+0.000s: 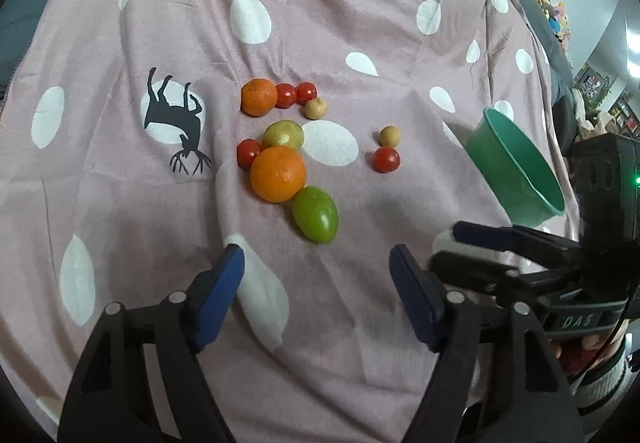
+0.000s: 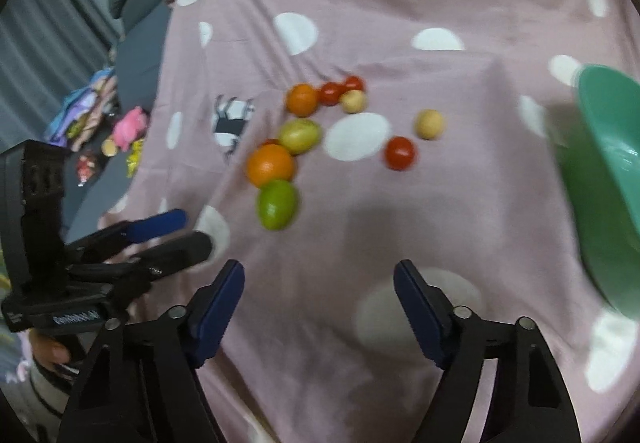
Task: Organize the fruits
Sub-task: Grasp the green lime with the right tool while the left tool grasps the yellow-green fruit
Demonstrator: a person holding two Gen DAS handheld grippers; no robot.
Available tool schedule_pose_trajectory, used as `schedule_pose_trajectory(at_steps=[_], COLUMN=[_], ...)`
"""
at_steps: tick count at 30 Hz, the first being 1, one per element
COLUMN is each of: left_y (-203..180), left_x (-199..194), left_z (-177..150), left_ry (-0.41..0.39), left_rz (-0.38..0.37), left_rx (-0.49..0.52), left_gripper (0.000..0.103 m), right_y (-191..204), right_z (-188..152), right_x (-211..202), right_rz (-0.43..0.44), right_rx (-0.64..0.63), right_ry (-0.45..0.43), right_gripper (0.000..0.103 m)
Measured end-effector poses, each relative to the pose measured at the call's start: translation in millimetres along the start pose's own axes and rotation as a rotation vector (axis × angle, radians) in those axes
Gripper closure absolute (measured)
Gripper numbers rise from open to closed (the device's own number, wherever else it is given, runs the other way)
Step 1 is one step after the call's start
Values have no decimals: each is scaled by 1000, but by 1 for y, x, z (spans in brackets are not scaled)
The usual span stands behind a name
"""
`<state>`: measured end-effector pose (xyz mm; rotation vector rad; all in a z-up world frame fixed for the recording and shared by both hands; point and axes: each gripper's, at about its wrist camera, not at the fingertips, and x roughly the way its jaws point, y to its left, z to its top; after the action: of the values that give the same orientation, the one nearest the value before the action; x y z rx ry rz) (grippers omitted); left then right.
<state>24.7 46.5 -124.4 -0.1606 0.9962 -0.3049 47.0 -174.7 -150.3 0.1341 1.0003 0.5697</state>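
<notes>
Fruit lies in a loose cluster mid-blanket: a green mango [image 1: 315, 214] touching a large orange [image 1: 278, 174], a smaller orange [image 1: 259, 96] farther back, and a red tomato [image 1: 386, 159] apart to the right. A green bowl [image 1: 516, 171] sits right of them on the pink dotted blanket [image 1: 360, 23]. The left gripper [image 1: 316, 267] and right gripper [image 2: 319, 281] both hover spread wide, holding nothing.

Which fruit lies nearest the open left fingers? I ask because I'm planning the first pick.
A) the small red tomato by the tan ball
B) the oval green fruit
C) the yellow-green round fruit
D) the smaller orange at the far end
B: the oval green fruit lies at the near end of the cluster on the pink spotted cloth, closest to the left gripper.
</notes>
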Motion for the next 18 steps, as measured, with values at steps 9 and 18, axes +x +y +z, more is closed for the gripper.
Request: schedule_pose_trajectory(at_steps=[9, 18], left_y=[26, 29], left_x=[4, 29], left_z=[15, 48], left_ry=[-32, -15], left_rz=[29, 22], left_rx=[-23, 35], left_gripper=[37, 37], right_y=[20, 32], right_z=[21, 39], right_x=[61, 88], right_rz=[44, 8], right_rx=[-108, -198], right_ry=[88, 117], right_gripper=[47, 66])
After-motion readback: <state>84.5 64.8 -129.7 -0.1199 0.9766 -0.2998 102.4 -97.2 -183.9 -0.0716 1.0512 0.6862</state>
